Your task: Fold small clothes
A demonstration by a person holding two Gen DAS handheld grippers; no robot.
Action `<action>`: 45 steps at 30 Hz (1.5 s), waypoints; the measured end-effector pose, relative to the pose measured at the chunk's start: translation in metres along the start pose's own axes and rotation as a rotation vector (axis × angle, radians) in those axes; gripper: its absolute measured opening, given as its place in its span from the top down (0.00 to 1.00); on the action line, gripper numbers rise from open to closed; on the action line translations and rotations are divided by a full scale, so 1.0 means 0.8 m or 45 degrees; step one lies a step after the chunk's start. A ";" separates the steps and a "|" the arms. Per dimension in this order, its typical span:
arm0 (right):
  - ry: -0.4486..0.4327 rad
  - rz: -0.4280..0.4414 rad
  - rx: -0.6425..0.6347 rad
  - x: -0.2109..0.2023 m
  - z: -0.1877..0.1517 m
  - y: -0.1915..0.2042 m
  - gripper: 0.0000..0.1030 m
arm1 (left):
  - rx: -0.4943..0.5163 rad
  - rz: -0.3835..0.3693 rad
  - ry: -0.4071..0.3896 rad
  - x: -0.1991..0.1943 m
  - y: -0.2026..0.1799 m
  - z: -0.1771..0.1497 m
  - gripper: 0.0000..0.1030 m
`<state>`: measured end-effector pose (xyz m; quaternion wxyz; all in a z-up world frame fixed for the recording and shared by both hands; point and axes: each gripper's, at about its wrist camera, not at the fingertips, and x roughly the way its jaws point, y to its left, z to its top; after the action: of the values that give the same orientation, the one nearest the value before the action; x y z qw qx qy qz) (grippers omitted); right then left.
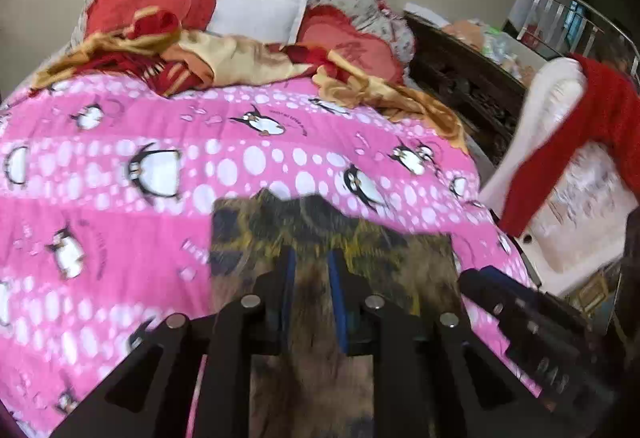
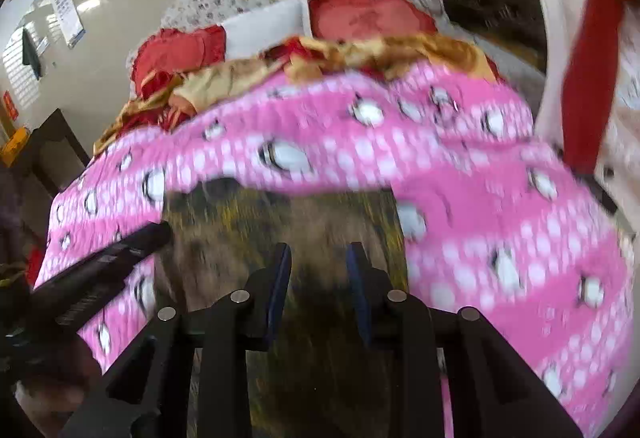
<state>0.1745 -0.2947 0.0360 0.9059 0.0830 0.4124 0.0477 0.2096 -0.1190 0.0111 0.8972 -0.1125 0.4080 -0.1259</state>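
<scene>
A small brown, yellow and black patterned garment (image 1: 320, 238) lies flat on the pink penguin bedspread (image 1: 120, 198). My left gripper (image 1: 313, 258) is over its near part, fingers apart by a narrow gap, with cloth showing between them. My right gripper (image 2: 319, 250) is over the same garment (image 2: 280, 214), its fingers wider apart. The right gripper shows at the garment's right edge in the left wrist view (image 1: 520, 318), and the left gripper at its left edge in the right wrist view (image 2: 120, 254). Both views are motion-blurred.
Red and gold bedding (image 1: 180, 50), red cushions (image 1: 352, 42) and a white pillow (image 1: 256, 14) lie at the head of the bed. A dark wooden cabinet (image 1: 468, 86) stands right of the bed. A white chair with a red cloth (image 1: 576, 142) stands beside it.
</scene>
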 end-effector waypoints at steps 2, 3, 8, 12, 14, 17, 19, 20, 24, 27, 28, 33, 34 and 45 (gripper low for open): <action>0.006 -0.033 -0.026 0.020 0.012 0.006 0.77 | 0.015 0.056 0.012 0.024 -0.004 0.007 0.84; 0.001 -0.059 -0.036 0.033 0.016 0.006 0.77 | 0.030 0.085 0.024 0.037 -0.006 0.008 0.84; 0.068 -0.045 -0.073 0.094 0.003 -0.015 0.77 | -0.001 0.082 0.047 0.072 0.007 -0.005 0.83; 0.034 -0.001 -0.071 0.100 -0.004 -0.025 0.77 | -0.028 0.053 0.023 0.078 0.015 -0.011 0.83; 0.040 -0.004 -0.103 0.104 -0.002 -0.024 0.76 | -0.016 0.072 0.019 0.080 0.013 -0.011 0.83; 0.045 -0.024 -0.138 0.109 -0.001 -0.019 0.75 | -0.003 0.102 0.023 0.086 0.009 -0.010 0.82; 0.046 -0.033 -0.154 0.111 0.000 -0.017 0.74 | -0.002 0.109 0.027 0.089 0.008 -0.009 0.82; 0.045 -0.033 -0.155 0.111 -0.001 -0.018 0.74 | 0.000 0.112 0.027 0.090 0.008 -0.009 0.82; 0.042 -0.039 -0.157 0.112 -0.001 -0.017 0.71 | 0.003 0.103 0.047 0.088 0.006 -0.005 0.82; 0.050 0.007 -0.124 0.105 0.003 -0.024 0.68 | 0.026 0.014 0.148 0.067 0.011 0.015 0.71; 0.052 0.054 -0.098 0.094 0.006 -0.032 0.68 | 0.031 -0.038 0.161 0.050 0.015 0.020 0.52; -0.065 0.088 -0.044 0.011 -0.018 -0.077 0.66 | 0.172 -0.075 -0.018 -0.053 0.041 -0.015 0.05; -0.069 0.070 -0.046 0.002 -0.023 -0.082 0.66 | 0.187 -0.030 0.023 -0.059 0.045 -0.031 0.06; -0.068 -0.124 -0.174 -0.109 -0.156 -0.060 0.66 | 0.202 0.307 -0.030 -0.118 -0.001 -0.123 0.12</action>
<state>0.0243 -0.3414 0.0107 0.9214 0.0022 0.3876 0.0292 0.0742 -0.0997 0.0148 0.9167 0.0072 0.3967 -0.0475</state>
